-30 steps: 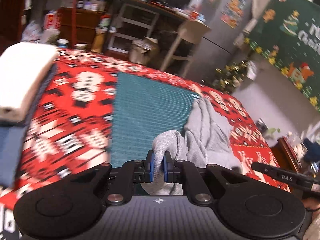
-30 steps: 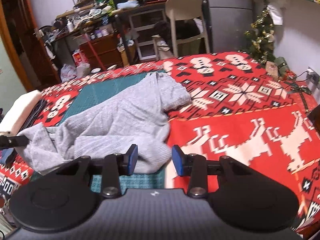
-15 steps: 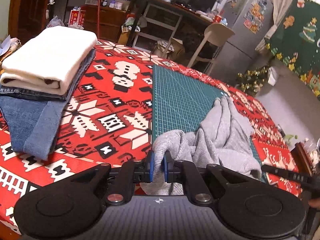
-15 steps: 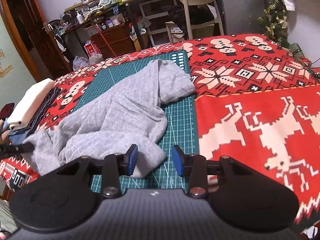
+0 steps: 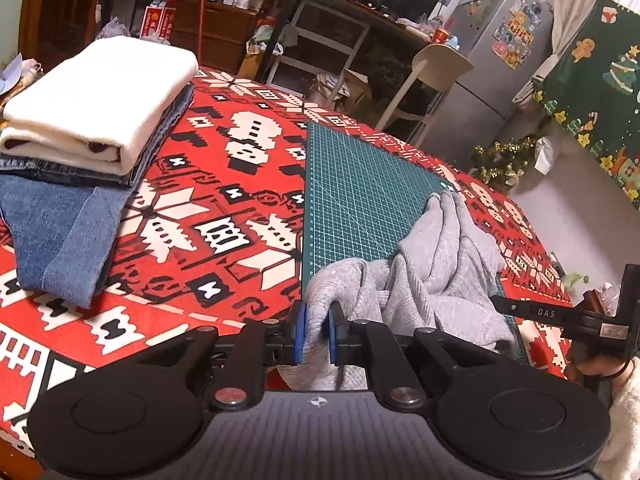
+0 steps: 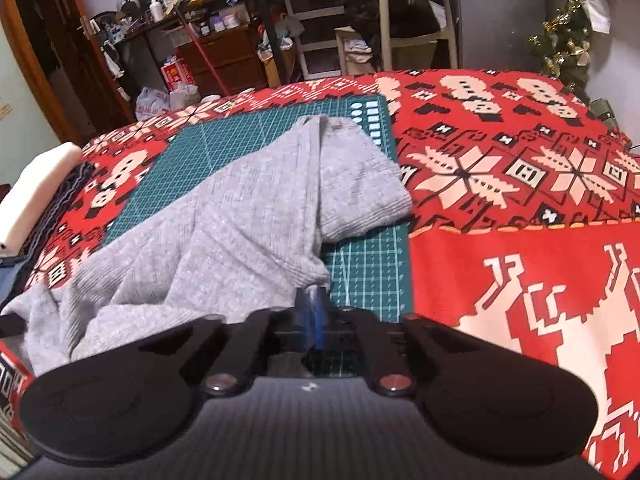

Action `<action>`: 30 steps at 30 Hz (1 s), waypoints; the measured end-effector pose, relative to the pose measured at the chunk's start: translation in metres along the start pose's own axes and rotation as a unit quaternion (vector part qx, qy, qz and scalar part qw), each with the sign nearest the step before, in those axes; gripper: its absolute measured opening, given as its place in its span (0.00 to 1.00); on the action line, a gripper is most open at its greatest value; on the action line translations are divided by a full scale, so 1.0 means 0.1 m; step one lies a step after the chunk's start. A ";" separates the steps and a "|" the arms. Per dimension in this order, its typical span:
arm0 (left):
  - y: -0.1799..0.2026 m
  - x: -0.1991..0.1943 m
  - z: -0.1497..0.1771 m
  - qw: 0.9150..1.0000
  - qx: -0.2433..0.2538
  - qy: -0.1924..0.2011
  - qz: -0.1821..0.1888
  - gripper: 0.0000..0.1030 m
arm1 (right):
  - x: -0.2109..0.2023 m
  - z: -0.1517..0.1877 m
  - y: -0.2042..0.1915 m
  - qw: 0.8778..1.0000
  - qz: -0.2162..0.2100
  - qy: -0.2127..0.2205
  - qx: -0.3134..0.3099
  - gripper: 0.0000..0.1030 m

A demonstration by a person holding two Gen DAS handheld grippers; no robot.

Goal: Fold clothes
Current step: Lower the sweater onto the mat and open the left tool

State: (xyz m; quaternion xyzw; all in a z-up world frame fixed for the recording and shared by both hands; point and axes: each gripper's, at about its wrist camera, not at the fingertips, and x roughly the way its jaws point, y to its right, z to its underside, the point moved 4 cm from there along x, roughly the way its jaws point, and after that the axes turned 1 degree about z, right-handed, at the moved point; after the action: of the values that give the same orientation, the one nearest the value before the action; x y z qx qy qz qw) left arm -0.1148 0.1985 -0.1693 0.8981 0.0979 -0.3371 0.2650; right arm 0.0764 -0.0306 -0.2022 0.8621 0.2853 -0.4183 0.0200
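A crumpled grey knit garment (image 5: 432, 272) lies on a green cutting mat (image 5: 360, 184) over the red patterned tablecloth (image 5: 224, 216). My left gripper (image 5: 317, 328) is shut on a bunched fold at the garment's near left end. In the right wrist view the garment (image 6: 224, 240) stretches from the far mat edge to the near left. My right gripper (image 6: 312, 308) is shut, its blue pads pressed together on the garment's near corner above the mat (image 6: 368, 272). The right gripper's black body (image 5: 560, 316) and the hand (image 5: 600, 368) holding it show at the right of the left wrist view.
A folded white cloth (image 5: 92, 96) tops a stack of folded jeans (image 5: 60, 232) at the table's left. Past the far edge stand a pale chair (image 5: 432, 68), a cluttered desk (image 5: 340, 4) and a fridge (image 5: 500, 52). A small Christmas tree (image 6: 568, 36) is at the right.
My right gripper slid forward and down to the garment's near corner, and its jaws went from open to shut there. My left gripper kept its hold and dipped slightly.
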 end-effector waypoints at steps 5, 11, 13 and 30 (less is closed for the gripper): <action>0.05 -0.03 -0.02 1.000 0.011 0.001 0.013 0.12 | -0.31 0.07 0.23 0.999 0.014 0.029 0.035 0.01; 0.20 -0.03 0.00 0.999 0.036 -0.002 0.040 0.23 | -0.74 0.32 0.62 0.995 0.025 0.035 0.088 0.01; 0.25 -0.02 0.02 0.998 0.052 -0.005 0.039 0.23 | -0.85 0.42 0.72 0.994 0.030 0.037 0.102 0.01; 0.39 -0.20 0.22 0.984 0.176 -0.016 0.019 0.30 | -1.23 0.64 0.51 0.994 0.061 0.047 -0.082 0.20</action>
State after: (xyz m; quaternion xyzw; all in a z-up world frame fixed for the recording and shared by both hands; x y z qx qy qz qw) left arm -0.1281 0.1532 -0.1544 0.9270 0.0161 -0.3579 0.1108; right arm -0.0027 -0.1489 -0.1639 0.8918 0.2664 -0.3509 0.1026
